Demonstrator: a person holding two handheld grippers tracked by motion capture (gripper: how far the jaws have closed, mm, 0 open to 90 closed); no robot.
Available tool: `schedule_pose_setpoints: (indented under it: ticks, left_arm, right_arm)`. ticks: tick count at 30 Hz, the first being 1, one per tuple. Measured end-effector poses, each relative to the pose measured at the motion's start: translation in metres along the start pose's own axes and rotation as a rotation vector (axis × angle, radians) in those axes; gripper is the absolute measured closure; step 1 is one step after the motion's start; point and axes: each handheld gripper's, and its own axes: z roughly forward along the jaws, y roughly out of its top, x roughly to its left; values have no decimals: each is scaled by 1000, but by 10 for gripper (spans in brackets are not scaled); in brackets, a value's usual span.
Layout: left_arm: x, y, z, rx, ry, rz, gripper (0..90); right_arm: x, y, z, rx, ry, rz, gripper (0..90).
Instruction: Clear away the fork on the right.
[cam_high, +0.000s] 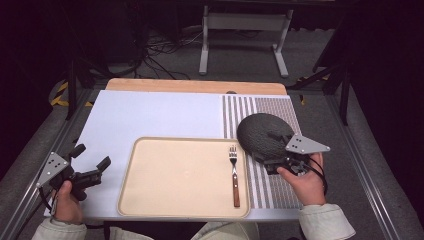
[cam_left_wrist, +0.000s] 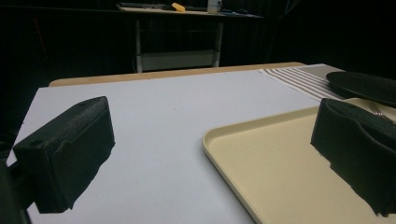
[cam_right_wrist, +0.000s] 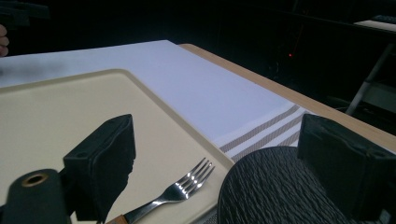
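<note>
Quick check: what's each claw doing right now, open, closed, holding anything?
Left claw: open, holding nothing, over the tray's left edge.
Right claw: open, holding nothing, at the dark plate.

- The left gripper (cam_high: 92, 161) is black, with blocky foam-faced jaws and a grey three-cornered plate on top, dotted with small holes.
- The right gripper (cam_high: 280, 162) has the same black body and the same grey plate with screw holes.
- A black cable trails from each gripper.
- Both forearms wear pale, cream-coloured sleeves (cam_high: 327, 222) with gathered cuffs.
</note>
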Motion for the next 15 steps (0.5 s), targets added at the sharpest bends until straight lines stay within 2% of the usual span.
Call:
schedule_pose_setpoints:
  ticks: [7, 12, 15]
  left_arm:
    - [0, 0, 0, -1, -1, -1, 0]
    - [0, 1, 0, -6, -1, -3, 0]
    - [0, 1, -1, -7, -2, -1, 0]
  right_arm:
    - [-6, -21, -15, -51, -35, 52, 124]
    - [-9, -39, -28, -84, -85, 76, 129]
    - [-9, -51, -31, -86, -79, 106, 130]
